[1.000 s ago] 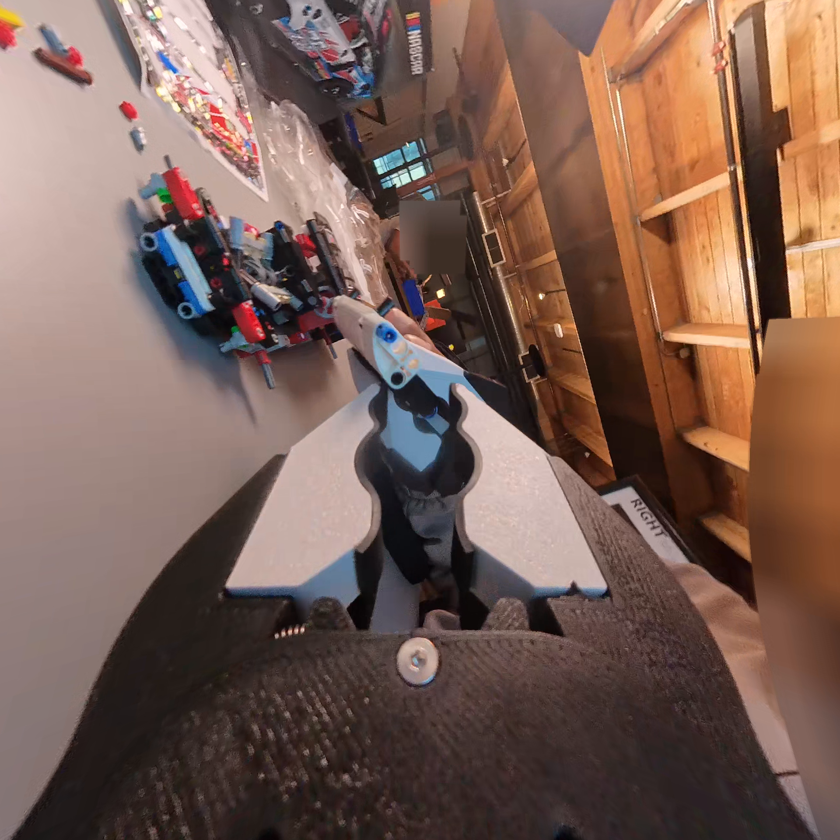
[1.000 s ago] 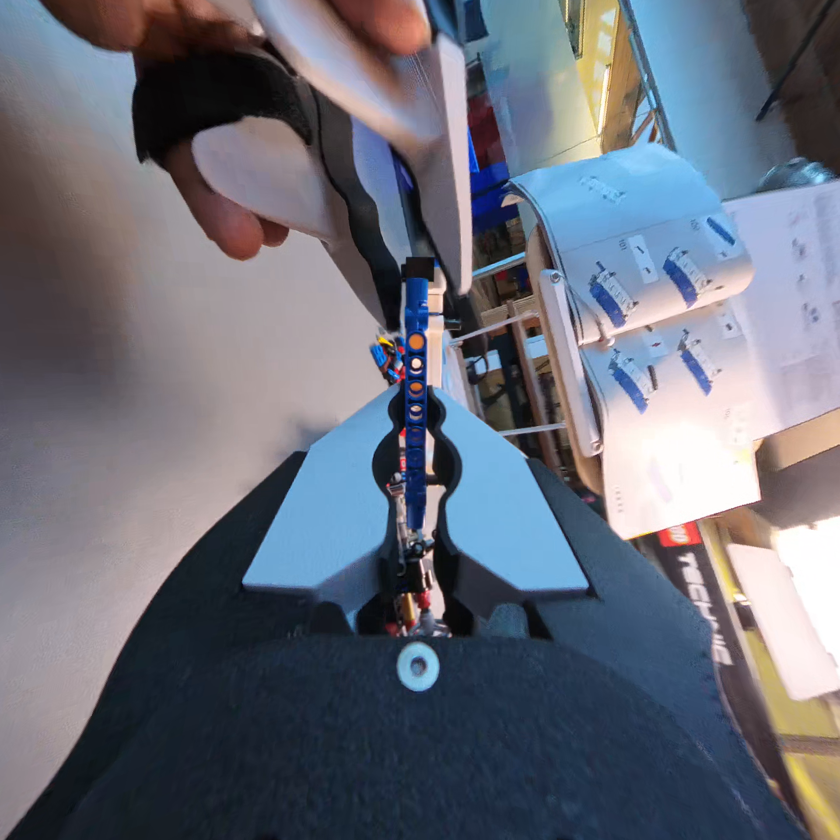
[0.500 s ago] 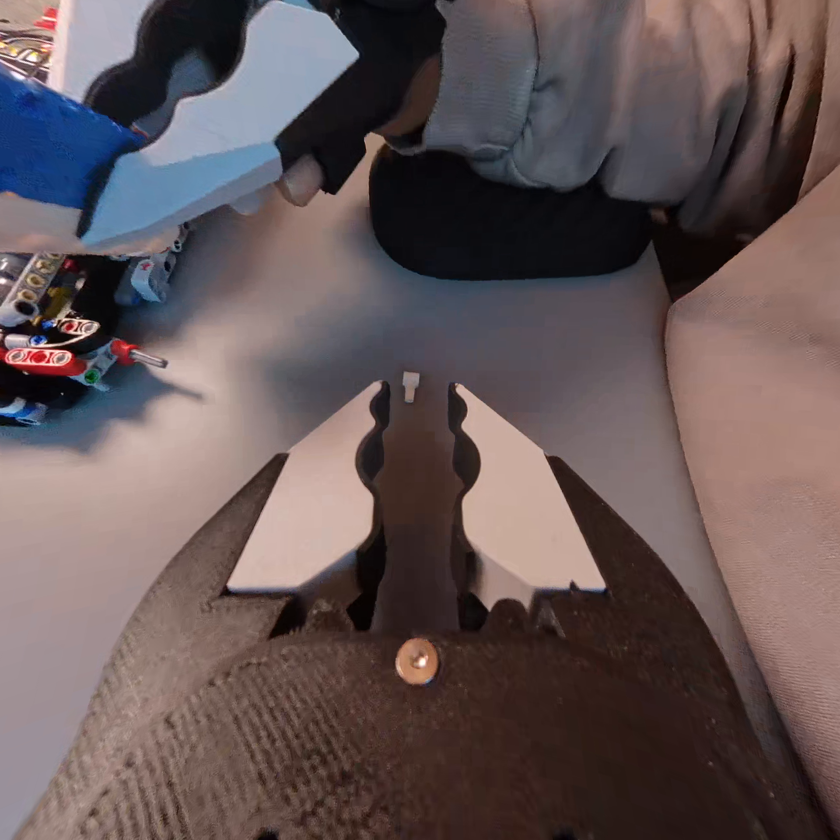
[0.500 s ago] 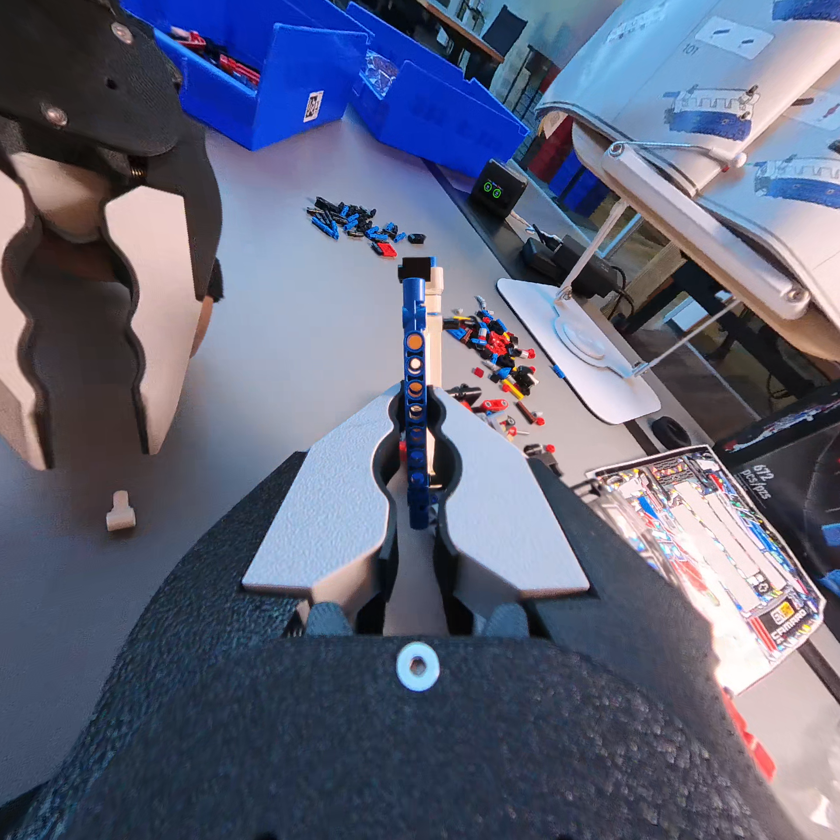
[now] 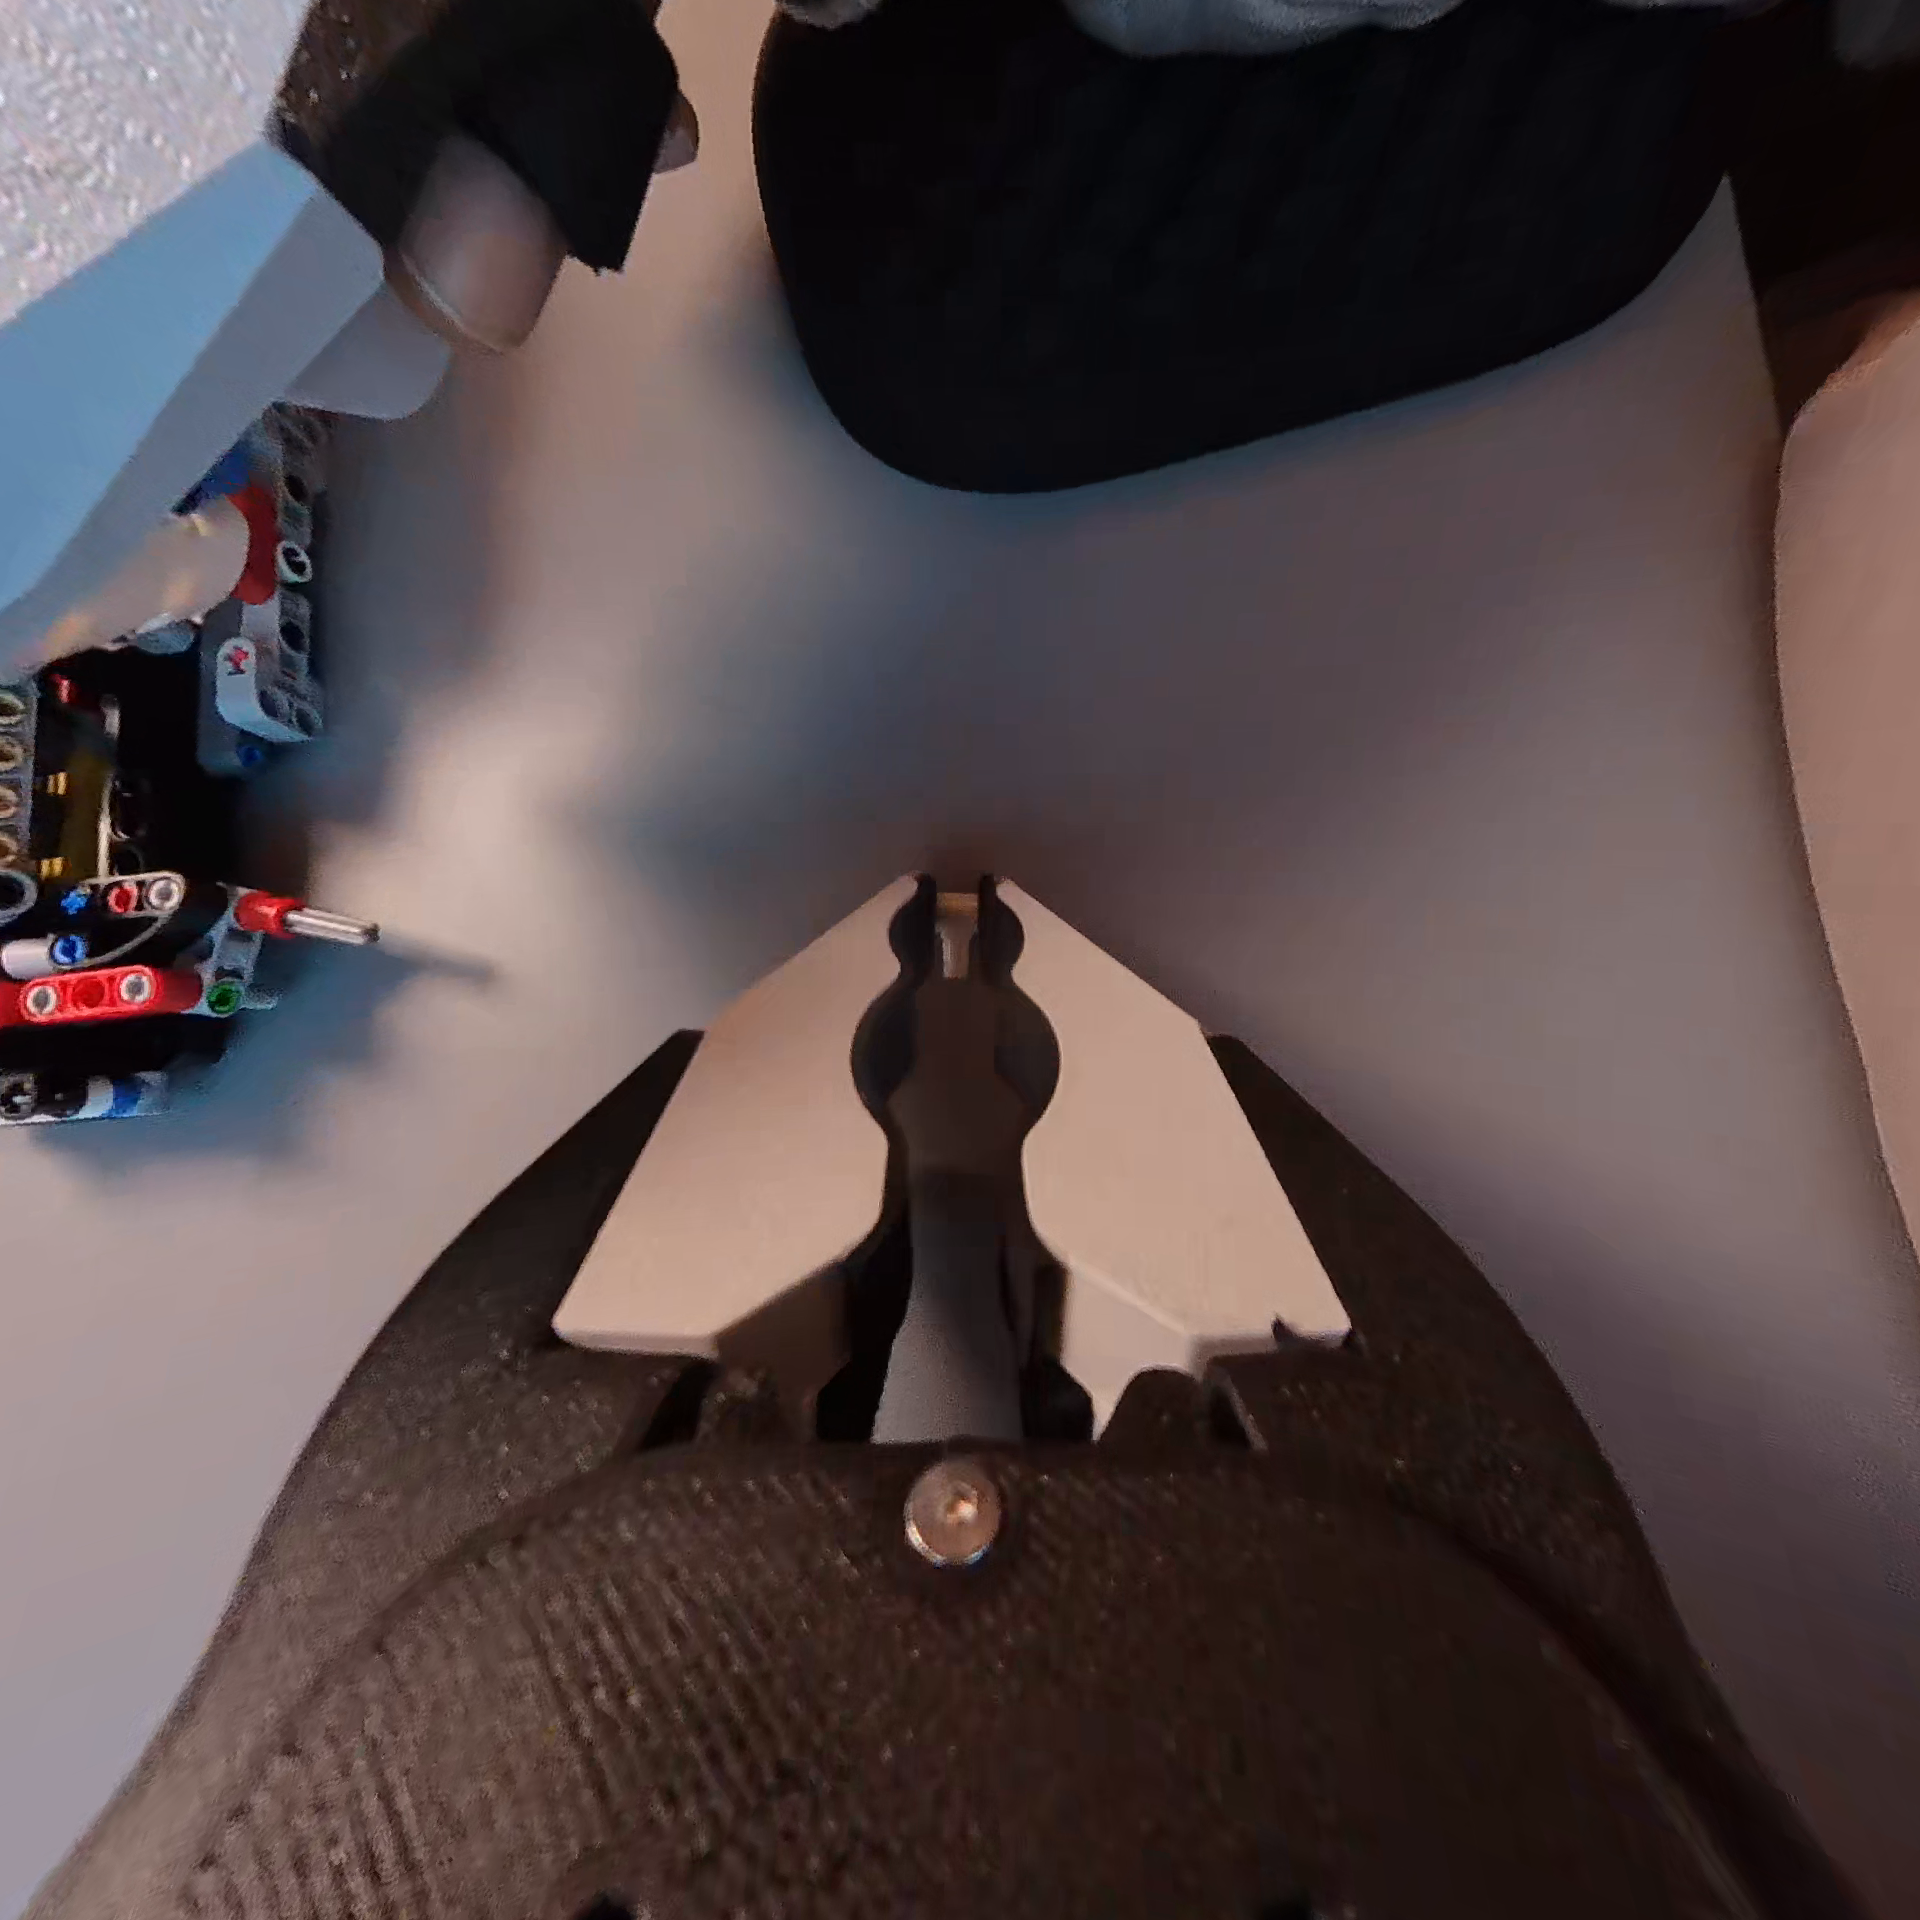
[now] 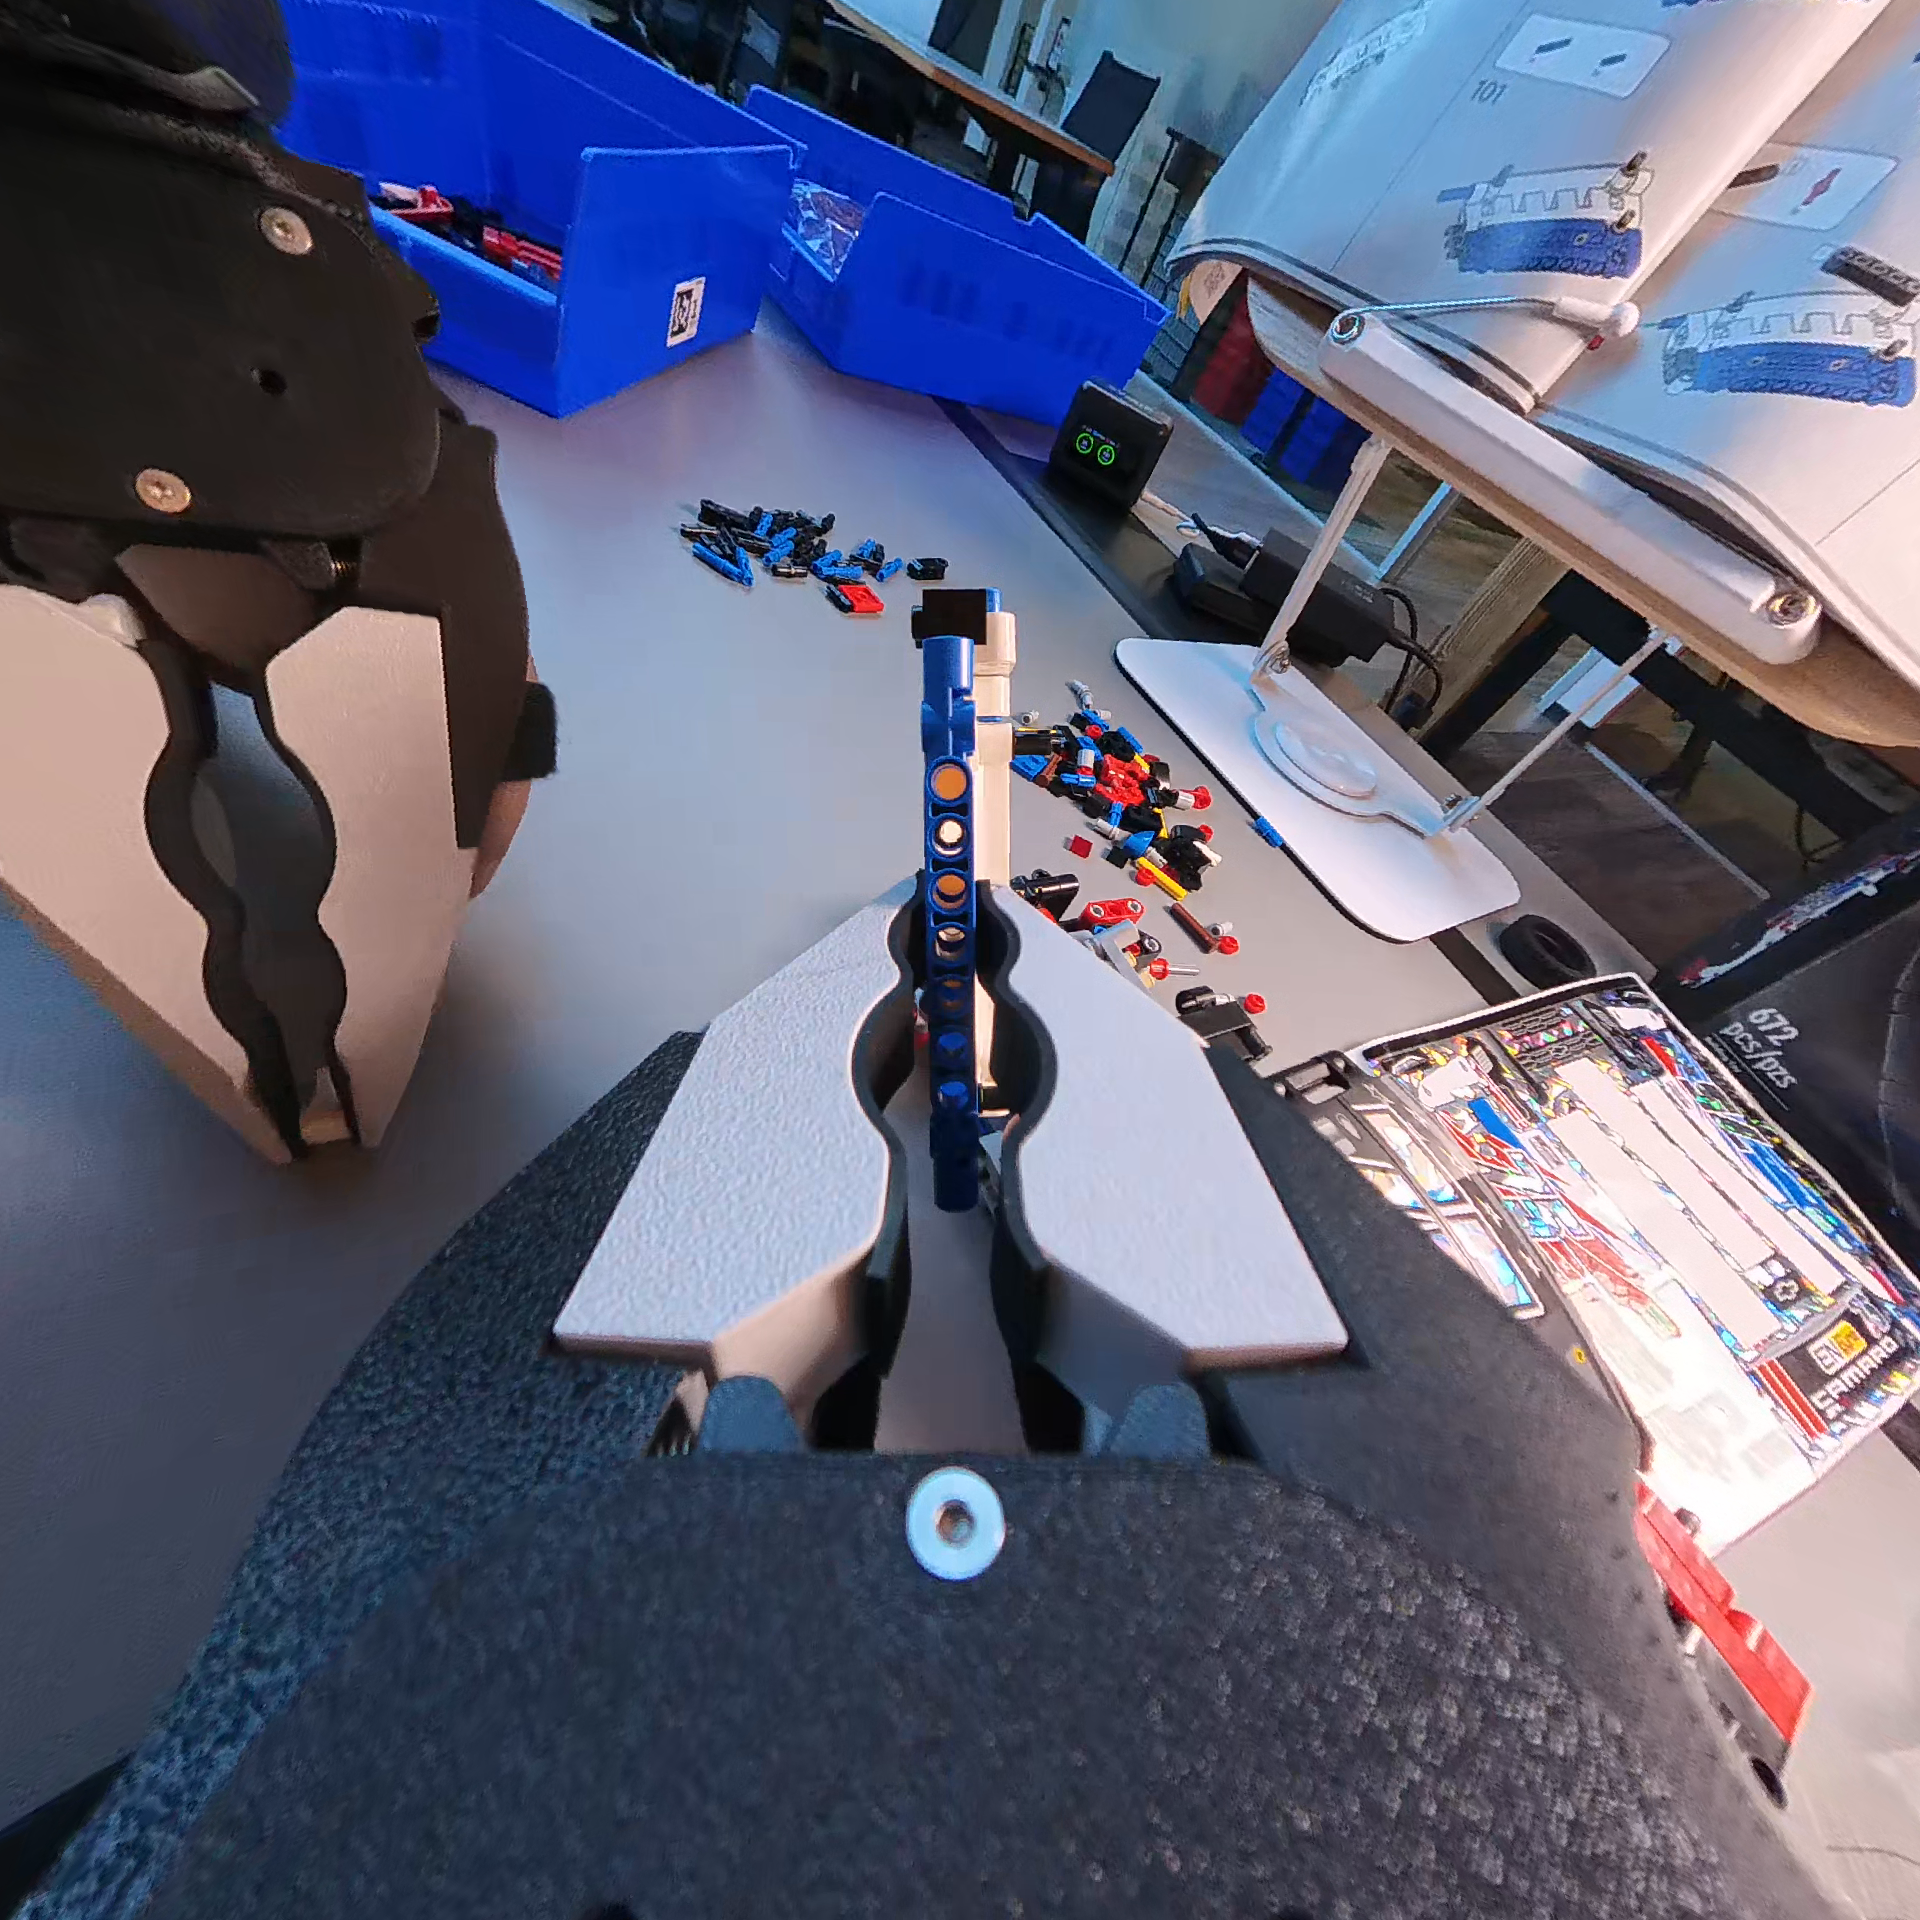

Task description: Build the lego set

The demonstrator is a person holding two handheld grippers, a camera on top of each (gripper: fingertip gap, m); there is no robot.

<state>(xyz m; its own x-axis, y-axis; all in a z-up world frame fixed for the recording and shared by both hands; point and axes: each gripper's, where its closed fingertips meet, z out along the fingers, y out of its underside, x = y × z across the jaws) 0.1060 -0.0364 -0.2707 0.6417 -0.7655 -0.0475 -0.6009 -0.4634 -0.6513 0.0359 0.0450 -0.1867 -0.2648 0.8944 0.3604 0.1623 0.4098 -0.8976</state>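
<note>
The left gripper point(image 5: 956, 902) points down at the smooth pale grey tabletop point(image 5: 1299, 790), its jaws narrowed around a small off-white lego pin point(image 5: 954, 935) that sits between the tips right at the surface. In the right wrist view the same gripper point(image 6: 312, 1117) stands tip-down on the tabletop point(image 6: 707, 748) to the left.

The right gripper point(image 6: 954, 899) has its jaws closed on a long blue studless lego beam with a white beam alongside it point(image 6: 951, 831), held edge-on and rising past the tips, with a black piece on top.

To the left in the left wrist view lies the partly built black, red, blue and grey lego model point(image 5: 125, 831), a red-collared metal-grey axle sticking out of its side. The right gripper's pale body point(image 5: 156, 395) hangs over it, with the person's gloved hand point(image 5: 488, 197) on it.

Beyond the beam, loose small lego parts lie in two scatters: a blue and black heap point(image 6: 800, 545) farther off, a mixed red, black, blue and yellow heap point(image 6: 1122, 821) nearer. Blue plastic bins point(image 6: 644, 260) stand at the far edge. On the right a white stand point(image 6: 1340, 790) holds an open instruction booklet point(image 6: 1621, 197); a shiny sticker sheet point(image 6: 1621, 1205) lies flat near the dark box point(image 6: 1829, 997). Farther tables and chairs show in the room behind.
</note>
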